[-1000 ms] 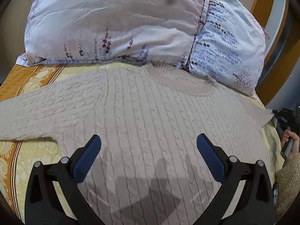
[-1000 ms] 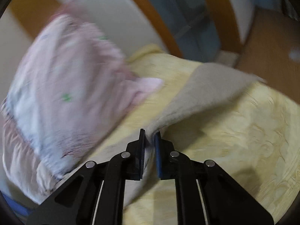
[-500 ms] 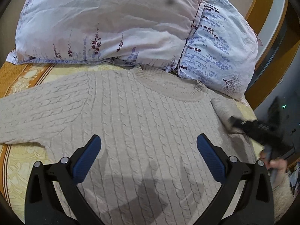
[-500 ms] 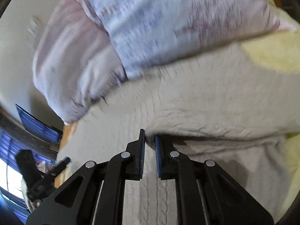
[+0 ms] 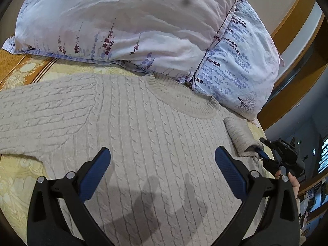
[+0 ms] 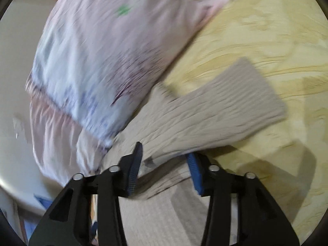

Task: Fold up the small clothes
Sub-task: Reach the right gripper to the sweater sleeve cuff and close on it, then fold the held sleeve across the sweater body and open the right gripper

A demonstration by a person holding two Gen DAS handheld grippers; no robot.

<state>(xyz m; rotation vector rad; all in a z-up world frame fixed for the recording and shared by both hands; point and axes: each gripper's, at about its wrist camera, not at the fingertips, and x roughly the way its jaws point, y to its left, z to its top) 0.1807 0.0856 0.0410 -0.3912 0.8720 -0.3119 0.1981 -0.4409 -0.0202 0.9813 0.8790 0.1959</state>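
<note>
A beige cable-knit sweater [image 5: 143, 135] is laid flat on a bed covered with a yellow patterned bedspread [image 5: 18, 180], its neckline turned toward two floral pillows [image 5: 127, 24] stacked at the head. One sleeve is stretched out flat to the left in the left wrist view; the other sleeve [image 5: 239, 135] is folded in at the sweater's right edge, just beside the right gripper [image 5: 264, 153]. The left gripper [image 5: 162, 160] is held over the sweater's body with its jaws spread wide, nothing between them, and its shadow is cast on the knit. In the blurred right wrist view, the right gripper [image 6: 166, 160] is seen with jaws spread, and the sleeve [image 6: 221, 106] is draped across the gap between them; whether it is touched cannot be told.
</note>
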